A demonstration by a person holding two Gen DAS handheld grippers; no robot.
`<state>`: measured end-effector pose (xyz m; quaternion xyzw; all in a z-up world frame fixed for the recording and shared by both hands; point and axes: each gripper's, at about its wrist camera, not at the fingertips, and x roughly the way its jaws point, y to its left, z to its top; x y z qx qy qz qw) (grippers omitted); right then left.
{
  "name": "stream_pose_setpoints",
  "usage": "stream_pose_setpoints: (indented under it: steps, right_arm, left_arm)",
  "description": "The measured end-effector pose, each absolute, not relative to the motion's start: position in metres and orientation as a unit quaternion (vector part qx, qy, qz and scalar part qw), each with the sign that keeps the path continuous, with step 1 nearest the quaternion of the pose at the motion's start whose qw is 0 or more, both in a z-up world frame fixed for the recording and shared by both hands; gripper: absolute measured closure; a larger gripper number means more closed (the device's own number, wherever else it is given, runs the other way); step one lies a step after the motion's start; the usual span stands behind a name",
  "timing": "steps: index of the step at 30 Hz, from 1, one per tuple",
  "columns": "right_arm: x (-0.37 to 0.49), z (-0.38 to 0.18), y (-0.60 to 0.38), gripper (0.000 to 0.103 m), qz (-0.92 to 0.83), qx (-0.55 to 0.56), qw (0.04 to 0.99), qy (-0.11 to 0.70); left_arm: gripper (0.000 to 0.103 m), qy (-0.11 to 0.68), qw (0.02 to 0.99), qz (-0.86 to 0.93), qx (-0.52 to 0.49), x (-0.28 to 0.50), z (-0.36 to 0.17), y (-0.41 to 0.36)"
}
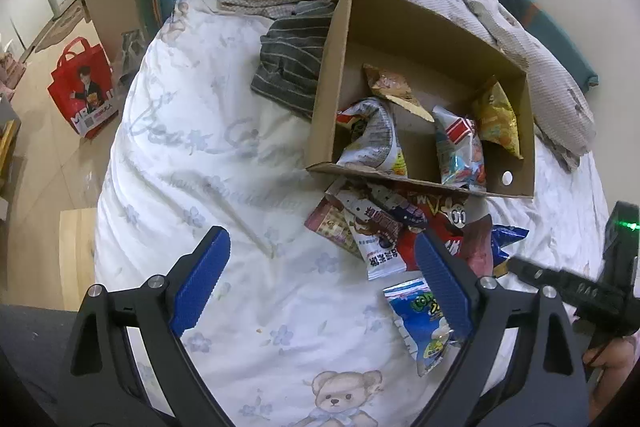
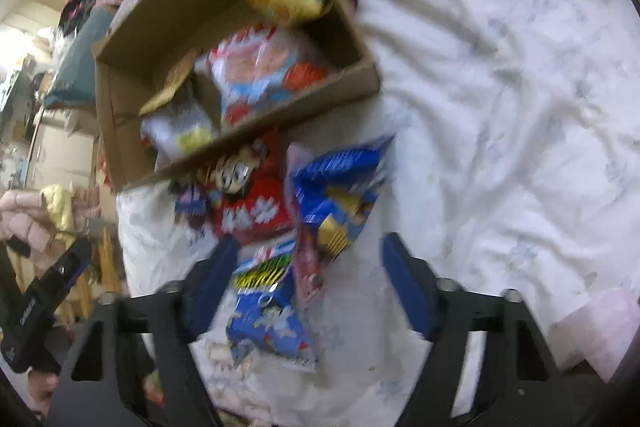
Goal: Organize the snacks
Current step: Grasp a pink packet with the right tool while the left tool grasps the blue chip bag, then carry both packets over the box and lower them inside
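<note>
Left gripper (image 1: 322, 267) with blue pads was spread wide, empty, above white floral bedsheet (image 1: 192, 187). Right gripper (image 2: 310, 279) also spread apart, holding nothing, over blue-white snack packet (image 2: 268, 311). Brown cardboard box (image 1: 516, 131) on bed held four packets; loose snack pile (image 1: 392, 227) lay just beside its near wall.

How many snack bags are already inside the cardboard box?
4 in the cardboard box: a tan bag at the back, a yellow bag on the right, a white bag front left, a red-and-blue bag front middle. More may be hidden.
</note>
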<state>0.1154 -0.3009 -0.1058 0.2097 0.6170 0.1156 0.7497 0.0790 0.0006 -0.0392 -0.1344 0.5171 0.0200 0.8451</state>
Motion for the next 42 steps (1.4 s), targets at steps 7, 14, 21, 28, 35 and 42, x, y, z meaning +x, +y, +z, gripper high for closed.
stream_pose_setpoints:
  steps: [7,14,21,28,35,42]
  right_arm:
    - [0.117,-0.128,-0.275,0.062,0.143,0.189,0.718,0.654]
    - [0.126,-0.147,-0.270,0.093,0.118,0.149,0.713,0.675]
    - [0.102,-0.112,-0.301,0.094,0.161,0.210,0.728,0.633]
    - [0.082,-0.074,-0.331,0.095,0.178,0.273,0.758,0.565]
    - [0.083,-0.061,-0.337,0.095,0.163,0.266,0.779,0.544]
    - [0.083,-0.054,-0.348,0.095,0.174,0.306,0.789,0.503]
  left_arm:
    - [0.011,0.526,0.838,0.021,-0.145,0.081,-0.045,0.001]
    - [0.011,0.526,0.842,0.008,-0.119,0.079,-0.047,-0.014]
    - [0.011,0.561,0.820,-0.009,-0.113,0.075,-0.064,-0.031]
    - [0.011,0.623,0.771,-0.040,-0.128,0.070,-0.095,-0.074]
    - [0.011,0.665,0.732,-0.035,-0.142,0.069,-0.133,-0.116]
    - [0.017,0.683,0.711,-0.063,-0.157,0.070,-0.155,-0.142]
